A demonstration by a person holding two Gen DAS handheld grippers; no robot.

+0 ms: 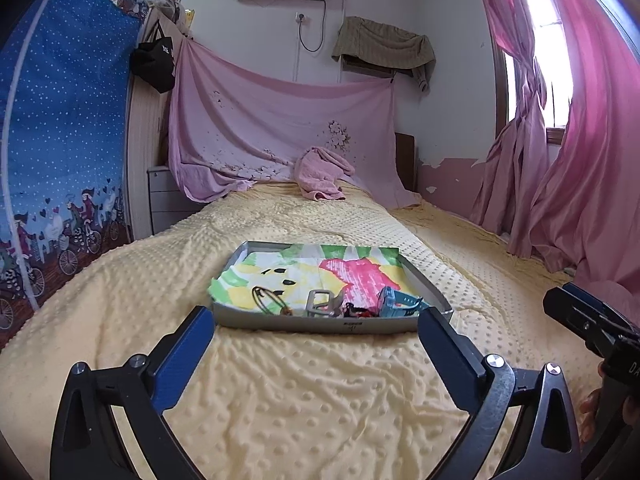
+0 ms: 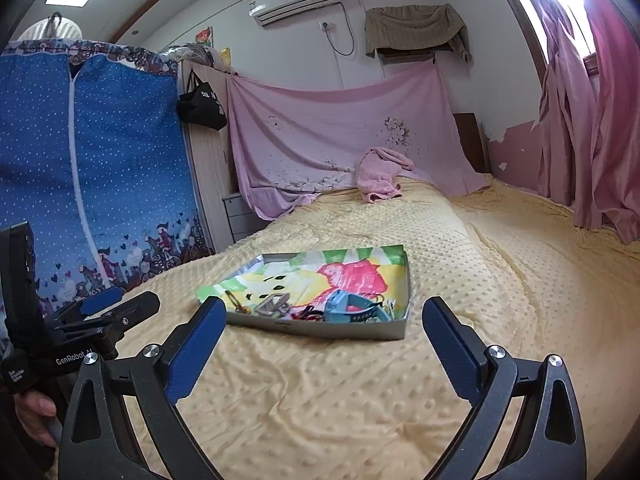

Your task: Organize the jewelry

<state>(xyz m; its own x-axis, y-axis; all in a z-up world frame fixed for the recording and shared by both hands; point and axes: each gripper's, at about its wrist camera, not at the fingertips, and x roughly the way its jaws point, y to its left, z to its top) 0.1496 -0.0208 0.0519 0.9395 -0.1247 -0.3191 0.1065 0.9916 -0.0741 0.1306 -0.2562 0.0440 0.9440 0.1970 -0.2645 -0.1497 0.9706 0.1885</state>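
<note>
A shallow grey tray (image 1: 304, 325) lined with bright patterned paper lies on the yellow bed cover; it also shows in the right wrist view (image 2: 320, 330). Jewelry is heaped along its near edge: a blue watch (image 1: 396, 303), a silver buckle-like piece (image 1: 318, 302), a dark ring with a gold hoop (image 1: 266, 299) and small red pieces (image 1: 354, 312). The blue watch (image 2: 352, 309) and silver piece (image 2: 274, 304) show in the right wrist view too. My left gripper (image 1: 316, 326) is open and empty just short of the tray. My right gripper (image 2: 324, 322) is open and empty, also short of the tray.
The yellow dotted bed cover (image 1: 320, 400) spreads all around the tray. A pink towel (image 1: 322, 178) lies at the bed's far end. A blue fabric wardrobe (image 1: 60, 140) stands on the left, pink curtains (image 1: 580, 160) on the right. The other gripper shows at each view's edge (image 1: 588, 320) (image 2: 112, 312).
</note>
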